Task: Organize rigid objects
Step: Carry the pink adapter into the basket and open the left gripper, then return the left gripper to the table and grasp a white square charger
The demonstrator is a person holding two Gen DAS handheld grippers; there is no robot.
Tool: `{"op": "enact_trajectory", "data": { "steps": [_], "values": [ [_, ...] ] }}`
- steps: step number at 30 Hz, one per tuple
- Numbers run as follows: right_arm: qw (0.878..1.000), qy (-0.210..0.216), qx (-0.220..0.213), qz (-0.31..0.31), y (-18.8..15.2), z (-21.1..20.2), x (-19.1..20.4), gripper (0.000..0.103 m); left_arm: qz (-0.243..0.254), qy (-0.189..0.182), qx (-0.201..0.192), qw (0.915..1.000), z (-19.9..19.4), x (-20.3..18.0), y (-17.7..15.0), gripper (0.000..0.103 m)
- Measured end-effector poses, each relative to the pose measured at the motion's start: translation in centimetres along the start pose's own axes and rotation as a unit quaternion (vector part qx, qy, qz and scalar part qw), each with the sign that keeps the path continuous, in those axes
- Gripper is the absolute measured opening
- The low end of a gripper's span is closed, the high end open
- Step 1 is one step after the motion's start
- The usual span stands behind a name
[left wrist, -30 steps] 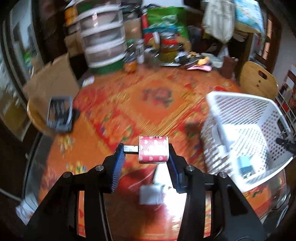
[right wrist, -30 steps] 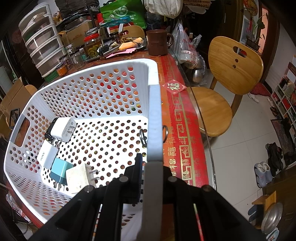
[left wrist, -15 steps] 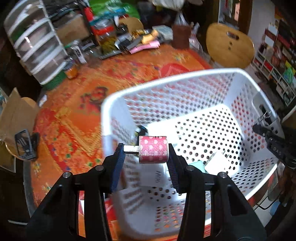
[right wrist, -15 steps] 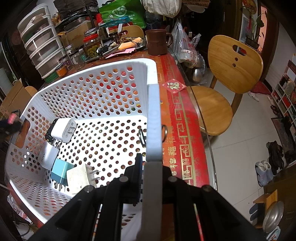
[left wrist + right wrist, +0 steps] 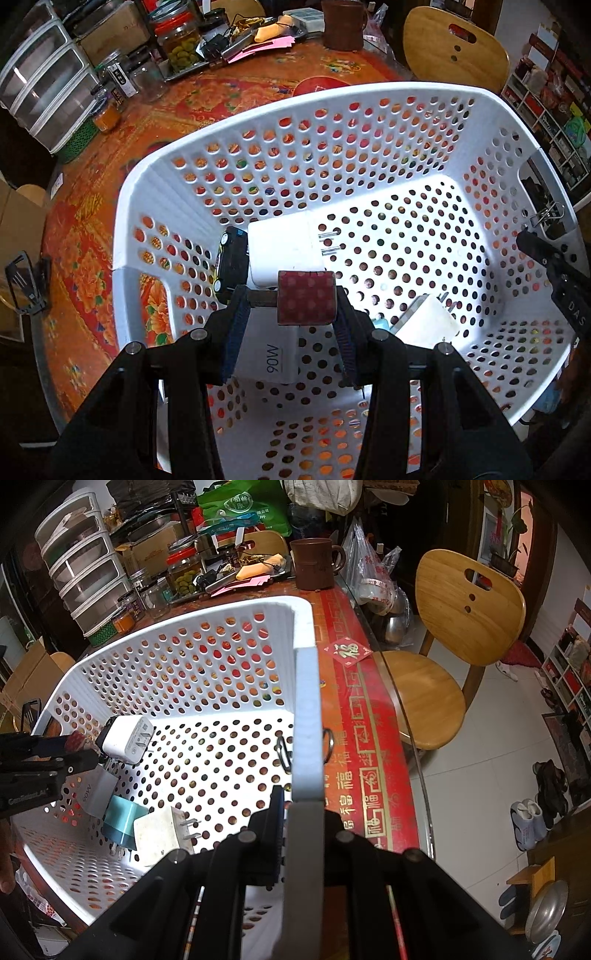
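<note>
Your left gripper (image 5: 291, 306) is clenched on a small red charger with pale dots (image 5: 306, 297), pinched by its metal prongs on one side and its body on the other. It hangs over the inside of the white perforated basket (image 5: 332, 110), above the chargers already lying there.

Much of the pile is hidden. The red charger and your gripper fingers (image 5: 234, 325) cover the lower edge of a large white charger (image 5: 282, 245) with 2 prongs pointing right. A black object (image 5: 231, 262) leans beside it on the left; you cannot tell what it is. Below, a grey-white adapter marked 90W (image 5: 273, 360) is partly blocked by the gripper. To the right, only a sliver of a teal charger (image 5: 122, 821) shows from the left wrist view, tucked against a cream charger (image 5: 426, 323). Your gripper arms cut off the basket's near wall.

Further right, your right gripper (image 5: 303, 823) is closed on the basket's rim, which fills the middle of its view and hides the pads on the far side. A binder clip (image 5: 548, 216) sits on that rim.

The basket rests on a table with a red and orange floral cloth (image 5: 122, 177). Behind it stand a clear drawer unit (image 5: 40, 81), jars (image 5: 179, 40) and a brown mug (image 5: 314, 563). A wooden chair (image 5: 461, 627) stands to the right.
</note>
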State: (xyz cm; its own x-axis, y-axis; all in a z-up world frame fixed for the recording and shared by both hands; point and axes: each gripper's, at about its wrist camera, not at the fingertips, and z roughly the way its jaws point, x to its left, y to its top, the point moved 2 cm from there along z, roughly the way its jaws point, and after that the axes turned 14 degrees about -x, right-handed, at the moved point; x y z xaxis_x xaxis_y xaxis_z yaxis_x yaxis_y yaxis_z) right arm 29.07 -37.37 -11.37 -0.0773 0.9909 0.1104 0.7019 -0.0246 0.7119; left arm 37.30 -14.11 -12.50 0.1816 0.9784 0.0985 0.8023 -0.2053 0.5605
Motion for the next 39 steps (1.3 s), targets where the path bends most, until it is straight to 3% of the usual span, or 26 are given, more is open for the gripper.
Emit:
{"op": "enact_trajectory", "data": {
  "steps": [15, 16, 19, 26, 31, 35, 39],
  "values": [
    [1.0, -0.001, 0.002, -0.002, -0.1, 0.1, 0.1, 0.01, 0.009, 0.01, 0.002, 0.9999, 0.3, 0.1, 0.1, 0.045],
    [1.0, -0.001, 0.002, -0.002, -0.1, 0.1, 0.1, 0.01, 0.012, 0.013, -0.001, 0.9998, 0.2, 0.1, 0.1, 0.047],
    [1.0, -0.001, 0.002, -0.002, -0.1, 0.1, 0.1, 0.01, 0.023, 0.025, -0.016, 0.9993, -0.4, 0.1, 0.4, 0.074],
    [1.0, -0.001, 0.002, -0.002, -0.1, 0.1, 0.1, 0.01, 0.026, 0.031, -0.065, 0.9971, -4.1, 1.1, 0.4, 0.077],
    [1.0, -0.001, 0.002, -0.004, -0.1, 0.1, 0.2, 0.01, 0.007, 0.024, -0.116, 0.993, -9.2, 4.9, -0.4, 0.078],
    [1.0, -0.001, 0.002, -0.005, -0.1, 0.2, 0.2, 0.01, -0.035, 0.041, -0.154, 0.9866, -13.2, 11.5, -1.9, 0.091],
    [1.0, -0.001, 0.002, -0.007, 0.0, 0.1, 0.3, 0.01, -0.063, 0.062, -0.139, 0.9864, -12.7, 17.3, -4.7, 0.096]
  ]
}}
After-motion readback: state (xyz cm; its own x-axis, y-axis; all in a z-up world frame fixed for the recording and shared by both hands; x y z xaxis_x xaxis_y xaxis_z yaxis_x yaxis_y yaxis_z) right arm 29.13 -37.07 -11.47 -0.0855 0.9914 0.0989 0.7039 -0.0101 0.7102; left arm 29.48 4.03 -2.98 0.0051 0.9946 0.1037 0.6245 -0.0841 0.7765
